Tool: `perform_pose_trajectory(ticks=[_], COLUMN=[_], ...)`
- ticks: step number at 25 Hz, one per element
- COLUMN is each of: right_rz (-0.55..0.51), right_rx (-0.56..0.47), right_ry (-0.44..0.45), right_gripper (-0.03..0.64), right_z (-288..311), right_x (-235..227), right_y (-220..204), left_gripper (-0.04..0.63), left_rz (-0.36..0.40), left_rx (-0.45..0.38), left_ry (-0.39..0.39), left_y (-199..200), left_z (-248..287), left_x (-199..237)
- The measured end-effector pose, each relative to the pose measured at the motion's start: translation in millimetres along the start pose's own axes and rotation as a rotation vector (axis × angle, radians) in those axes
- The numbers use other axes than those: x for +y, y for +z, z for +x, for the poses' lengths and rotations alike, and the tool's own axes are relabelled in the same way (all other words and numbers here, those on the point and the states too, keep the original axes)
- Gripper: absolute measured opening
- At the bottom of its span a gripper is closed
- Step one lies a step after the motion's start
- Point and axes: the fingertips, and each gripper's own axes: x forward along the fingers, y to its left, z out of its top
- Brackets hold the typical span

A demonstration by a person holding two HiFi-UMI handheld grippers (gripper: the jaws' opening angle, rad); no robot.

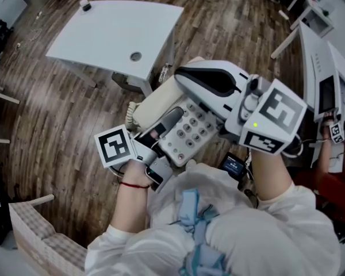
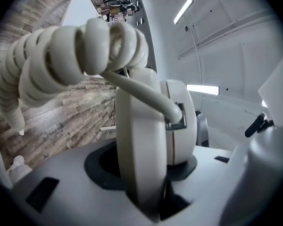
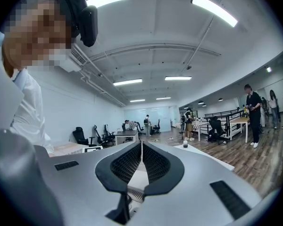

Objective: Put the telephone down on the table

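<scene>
A cream telephone [image 1: 187,128] with a grey keypad is held in the air in front of my body, above the wood floor. My left gripper [image 1: 164,125] is shut on its left side. In the left gripper view the jaws [image 2: 151,173] clamp the cream body where the coiled cord [image 2: 70,46] plugs in. My right gripper [image 1: 181,76] lies across the top of the telephone, shut, with nothing between its pads. In the right gripper view the right gripper [image 3: 141,147] points out into the room. The white table [image 1: 115,30] stands ahead at the upper left.
The table carries a small dark-topped object [image 1: 85,4] at its far corner and a cable hole [image 1: 135,56]. More white desks [image 1: 322,62] stand at the right. A checked piece of furniture [image 1: 40,234] is at the lower left. People [image 3: 252,114] stand far off.
</scene>
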Motion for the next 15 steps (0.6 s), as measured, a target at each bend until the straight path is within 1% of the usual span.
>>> perform_pose_trajectory(ticks=[3,15], right_rz=[0.004,0.015], right_rx=[0.000,-0.016], right_ry=[0.011,0.016], right_gripper=[0.034,0.034], right_z=[43,162], right_x=[0,-30], right_y=[1,19], left_gripper=[0.183,0.183], left_rz=[0.004,0.024], left_rx=[-0.008,-0.021], left_ry=[0.008,0.020], left_y=[39,164], left_z=[-22,-63], left_x=[7,19])
